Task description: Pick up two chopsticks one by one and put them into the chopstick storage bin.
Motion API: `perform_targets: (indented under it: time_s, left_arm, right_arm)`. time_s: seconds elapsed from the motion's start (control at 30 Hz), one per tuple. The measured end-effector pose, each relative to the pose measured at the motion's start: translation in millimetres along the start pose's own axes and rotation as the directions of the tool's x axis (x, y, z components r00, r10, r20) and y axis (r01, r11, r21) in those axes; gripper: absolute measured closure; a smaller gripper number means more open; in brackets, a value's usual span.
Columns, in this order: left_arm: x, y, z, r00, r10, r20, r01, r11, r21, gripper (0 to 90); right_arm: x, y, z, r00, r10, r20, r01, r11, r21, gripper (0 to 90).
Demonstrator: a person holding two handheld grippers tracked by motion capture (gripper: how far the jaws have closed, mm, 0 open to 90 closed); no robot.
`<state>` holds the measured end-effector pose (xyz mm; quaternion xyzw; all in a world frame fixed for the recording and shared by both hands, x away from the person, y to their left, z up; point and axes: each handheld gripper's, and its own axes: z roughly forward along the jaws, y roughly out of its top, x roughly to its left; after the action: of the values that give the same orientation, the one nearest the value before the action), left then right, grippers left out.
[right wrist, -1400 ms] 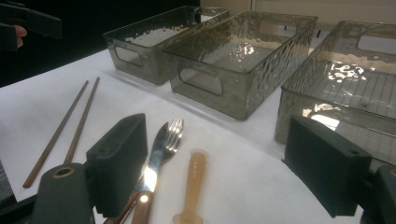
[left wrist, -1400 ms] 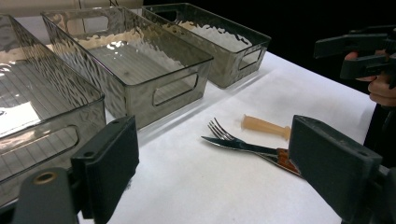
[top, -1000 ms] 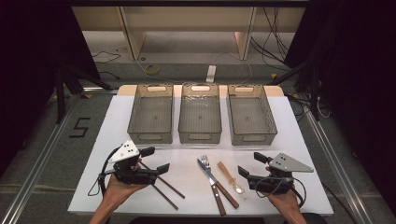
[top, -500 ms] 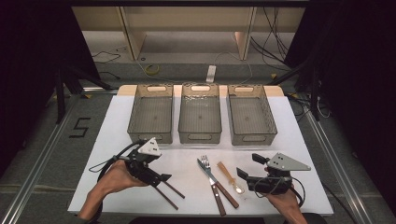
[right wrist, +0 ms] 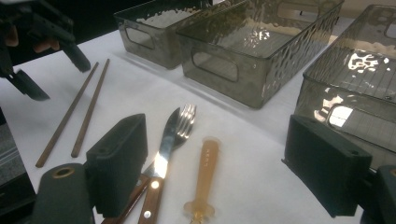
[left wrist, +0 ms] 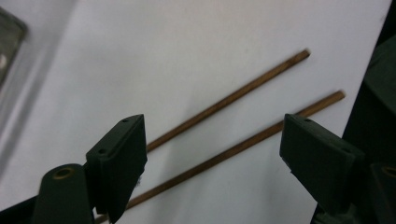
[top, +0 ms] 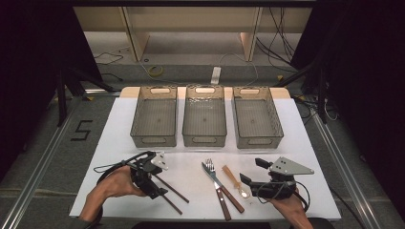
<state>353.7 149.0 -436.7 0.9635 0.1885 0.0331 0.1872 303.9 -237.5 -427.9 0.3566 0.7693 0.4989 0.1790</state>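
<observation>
The left claw (top: 155, 183) hung low over the two brown chopsticks (top: 169, 193) at the near left of the white tabletop (top: 119, 138), its jaws spread wide — in the left gripper view both sticks (left wrist: 224, 140) ran slantwise through the gap between the jaws, lying side by side and slightly apart on the white surface, with neither jaw seen touching them. The right claw (top: 253, 171) rested at the near right, jaws also spread and holding nothing. Just to its left lay a fork (top: 212, 174), a knife (top: 224, 191) and a pale-handled spoon (top: 236, 181), close together. Beyond them stood three smoky clear bins (top: 205, 119) in a row — all apart from the cutlery.
</observation>
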Motion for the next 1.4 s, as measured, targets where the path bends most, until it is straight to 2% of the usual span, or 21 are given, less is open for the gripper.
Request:
perform_targets:
  time_s: [0.1, 0.23, 0.4, 0.47, 0.67, 0.8, 0.87, 1.07, 1.13, 1.2, 1.3, 1.4]
  left_arm:
    - [-0.7, -3.0, 6.4, 0.9999, 0.016, 0.006, -0.016, 0.9983, 0.057, 28.4]
    - [-1.9, -2.8, 9.3, 0.9980, 0.059, 0.022, -0.061, 0.9914, 0.116, 33.3]
    - [2.1, -4.5, 15.6, 0.9973, 0.069, 0.022, -0.072, 0.9835, 0.166, 42.3]
    - [4.5, -4.9, 16.2, 0.9973, 0.069, 0.024, -0.072, 0.9836, 0.166, 43.7]
    - [6.1, -4.3, 21.1, 0.9951, 0.098, 0.014, -0.098, 0.9736, 0.206, 45.6]
    - [7.1, -4.5, 23.4, 0.9937, 0.109, 0.027, -0.112, 0.9683, 0.223, 46.1]
    - [6.0, -3.8, 25.3, 0.9926, 0.118, 0.029, -0.121, 0.9623, 0.244, 46.5]
    - [6.1, -4.6, 24.5, 0.9932, 0.111, 0.034, -0.116, 0.9629, 0.243, 51.7]
    - [6.1, -4.5, 23.7, 0.9916, 0.123, 0.041, -0.129, 0.9589, 0.253, 54.1]
    - [5.1, -5.4, 23.4, 0.9916, 0.122, 0.042, -0.129, 0.9596, 0.250, 55.2]
    - [4.0, -6.1, 22.6, 0.9898, 0.134, 0.048, -0.142, 0.9553, 0.259, 60.2]
    - [3.2, -7.2, 21.9, 0.9889, 0.140, 0.050, -0.148, 0.9547, 0.258, 62.0]
  right_arm:
    - [-0.1, 0.1, -0.5, 1.0000, 0.001, -0.004, -0.001, 1.000, -0.001, 22.2]
    - [0.2, 0.2, 0.1, 1.0000, -0.004, -0.007, 0.004, 1.000, 0.002, 22.3]
    - [0.4, 0.1, 0.9, 0.9999, -0.004, -0.010, 0.004, 1.000, 0.009, 22.5]
    - [0.8, -0.1, 1.6, 0.9999, -0.009, -0.008, 0.010, 1.000, 0.012, 22.5]
    - [1.5, -0.2, 2.4, 0.9998, -0.020, -0.009, 0.020, 1.000, 0.018, 22.6]
    - [1.4, -0.2, 2.3, 0.9997, -0.021, -0.010, 0.021, 1.000, 0.018, 22.7]
    - [1.7, -0.2, 2.6, 0.9997, -0.022, -0.010, 0.022, 1.000, 0.021, 22.8]
    - [2.4, -0.3, 2.9, 0.9997, -0.024, -0.007, 0.024, 0.999, 0.024, 22.9]
    - [2.4, -0.1, 3.1, 0.9996, -0.026, -0.005, 0.026, 0.999, 0.026, 23.0]
    - [2.6, 0.0, 3.3, 0.9996, -0.027, -0.007, 0.027, 0.999, 0.027, 23.0]
    - [3.8, 0.1, 4.0, 0.9992, -0.038, -0.005, 0.039, 0.999, 0.032, 23.0]
    - [4.3, 0.1, 4.4, 0.9991, -0.042, -0.004, 0.042, 0.999, 0.033, 23.0]
